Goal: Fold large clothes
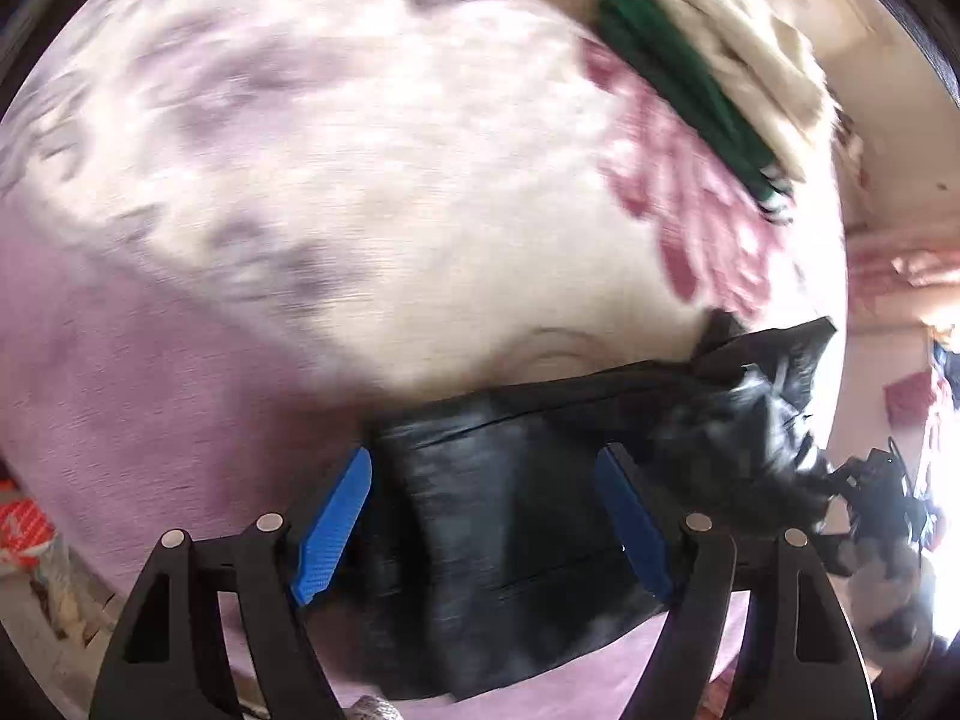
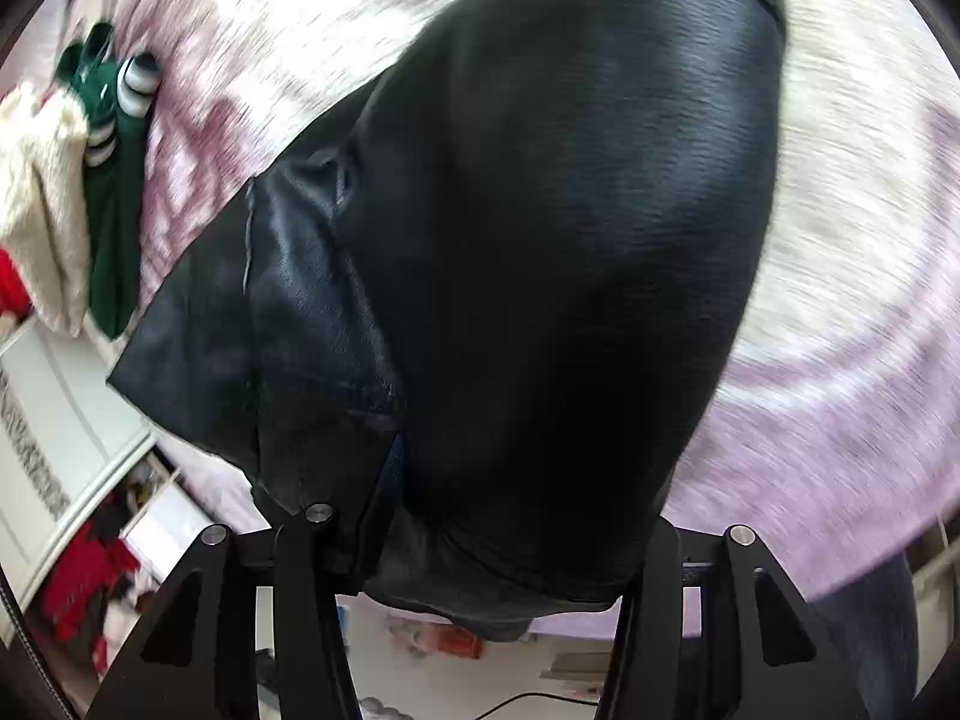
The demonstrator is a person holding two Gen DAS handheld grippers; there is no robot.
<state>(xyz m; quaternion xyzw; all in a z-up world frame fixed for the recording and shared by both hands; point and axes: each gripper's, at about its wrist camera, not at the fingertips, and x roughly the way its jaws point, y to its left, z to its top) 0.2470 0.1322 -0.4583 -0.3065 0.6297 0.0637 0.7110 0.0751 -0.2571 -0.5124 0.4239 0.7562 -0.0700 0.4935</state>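
Note:
A black leather garment (image 1: pixel 510 480) lies partly on the lilac and white bedspread (image 1: pixel 300 180). My left gripper (image 1: pixel 480 516) is open, its blue pads (image 1: pixel 333 534) on either side of the garment's edge, not closed on it. In the right wrist view the same black garment (image 2: pixel 570 240) fills the middle and drapes over my right gripper (image 2: pixel 498 516). One blue pad (image 2: pixel 393 468) shows under the leather; the other finger is hidden, so the jaws' state is unclear. The right gripper also shows in the left wrist view (image 1: pixel 876 492), at the garment's far end.
A folded green garment (image 1: pixel 678 72) and a cream fleecy one (image 1: pixel 750 48) lie stacked at the bed's far side, also in the right wrist view (image 2: pixel 114 228). White shelving with red items (image 2: pixel 90 570) stands beside the bed. Both views are motion-blurred.

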